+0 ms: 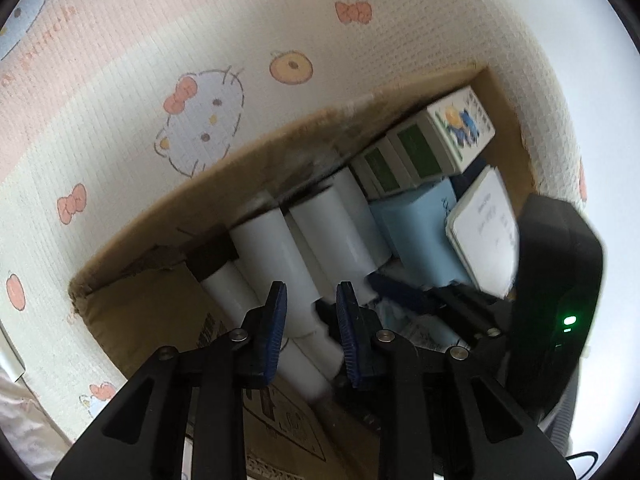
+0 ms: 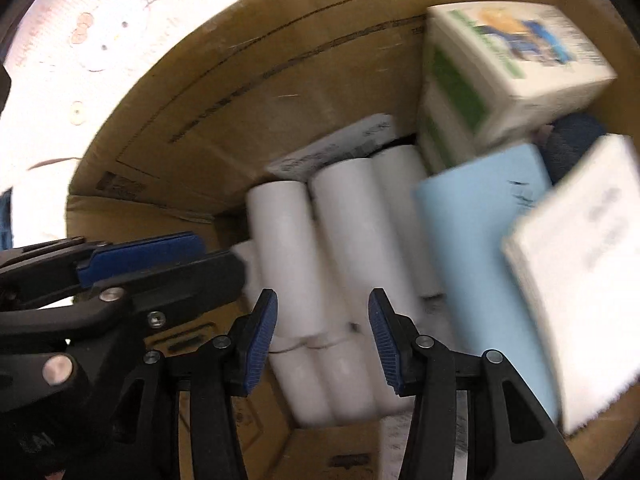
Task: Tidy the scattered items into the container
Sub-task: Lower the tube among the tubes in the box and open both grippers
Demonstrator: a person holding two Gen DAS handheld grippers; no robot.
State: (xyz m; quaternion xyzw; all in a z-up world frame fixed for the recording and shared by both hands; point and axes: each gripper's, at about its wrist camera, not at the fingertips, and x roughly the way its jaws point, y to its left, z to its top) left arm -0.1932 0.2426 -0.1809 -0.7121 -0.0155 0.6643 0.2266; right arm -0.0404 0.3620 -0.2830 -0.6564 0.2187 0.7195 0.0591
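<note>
Left claw (image 1: 311, 300), right claw (image 2: 322, 308): black arms, ribbed blue pads, silver screws.

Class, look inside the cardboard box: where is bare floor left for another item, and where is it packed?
Bare cardboard box floor shows beside the white rolls, toward the corner. The far side is packed: green-and-white cartons, blue box, white booklet.
</note>
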